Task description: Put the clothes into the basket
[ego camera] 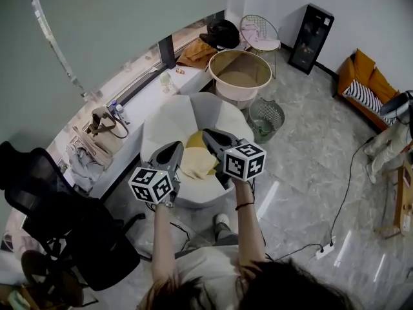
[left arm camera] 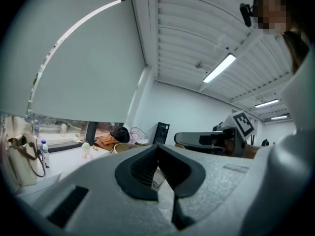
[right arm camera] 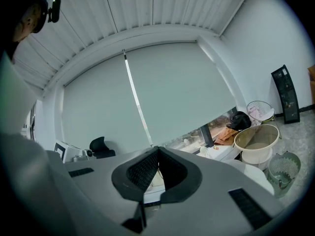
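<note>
Reach-in step, judging by layout: yellow cloth (ego camera: 197,162) lying on white beanbag seat (ego camera: 169,118), not yet picked up, with basket (ego camera: 235,94) well apart at 1 o'clock of cloth in head view. Left gripper (ego camera: 175,148) at cloth's 9 o'clock with jaws closed and empty, right gripper (ego camera: 208,134) at 3 o'clock likewise closed on nothing, both pointing level over seat. Next, probably: open one pair of jaws, dip onto a fold, pinch, then carry toward 1 o'clock and drop inside basket rim, avoiding wire bin (ego camera: 266,118) at seat's 3 o'clock.
</note>
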Demonstrator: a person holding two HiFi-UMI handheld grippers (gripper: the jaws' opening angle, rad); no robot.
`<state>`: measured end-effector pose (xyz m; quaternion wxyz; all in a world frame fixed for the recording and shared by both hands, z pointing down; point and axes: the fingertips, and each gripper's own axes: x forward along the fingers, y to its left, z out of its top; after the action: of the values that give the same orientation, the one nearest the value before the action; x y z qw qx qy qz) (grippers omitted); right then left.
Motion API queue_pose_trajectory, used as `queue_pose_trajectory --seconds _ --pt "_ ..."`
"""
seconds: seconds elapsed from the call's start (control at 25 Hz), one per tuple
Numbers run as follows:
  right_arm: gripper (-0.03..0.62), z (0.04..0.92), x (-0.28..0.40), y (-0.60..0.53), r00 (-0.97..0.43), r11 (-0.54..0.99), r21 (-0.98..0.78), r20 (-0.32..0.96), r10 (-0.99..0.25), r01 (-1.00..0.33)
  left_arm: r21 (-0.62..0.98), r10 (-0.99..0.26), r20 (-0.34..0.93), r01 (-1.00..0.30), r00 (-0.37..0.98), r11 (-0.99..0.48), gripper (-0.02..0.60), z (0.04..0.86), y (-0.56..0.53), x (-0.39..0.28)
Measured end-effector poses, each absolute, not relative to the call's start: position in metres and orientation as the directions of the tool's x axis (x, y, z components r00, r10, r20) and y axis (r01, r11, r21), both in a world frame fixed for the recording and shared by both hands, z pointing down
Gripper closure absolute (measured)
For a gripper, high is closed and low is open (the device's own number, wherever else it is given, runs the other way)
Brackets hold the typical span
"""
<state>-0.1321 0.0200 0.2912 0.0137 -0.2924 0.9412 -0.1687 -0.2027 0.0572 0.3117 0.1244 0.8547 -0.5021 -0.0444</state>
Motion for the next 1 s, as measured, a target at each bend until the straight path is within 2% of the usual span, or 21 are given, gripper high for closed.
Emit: queue_pose_trajectory --seconds 0.52,0.76,1.0 --pt "0.585 0.292 -0.126 -0.052 -0.878 0.825 -0.307 0.094 -0.469 -0.474 0.259 -0.926 0.032 -0.898 0.376 -0.356 0.571 0.309 -0.012 -0.189" --pt "0.585 0.297 -0.115 -0.069 -0.89 0.828 -0.337 0.082 -0.449 -0.449 0.268 -0.946 0.032 -0.914 0.324 -0.304 0.571 0.322 -0.009 -0.188" --pt "0.585 0.314 -0.139 -0.075 -0.9 0.828 -0.355 0.127 -0.418 -0.435 0.339 -0.959 0.019 -0.905 0.281 -0.258 0.571 0.328 -0.015 -0.214"
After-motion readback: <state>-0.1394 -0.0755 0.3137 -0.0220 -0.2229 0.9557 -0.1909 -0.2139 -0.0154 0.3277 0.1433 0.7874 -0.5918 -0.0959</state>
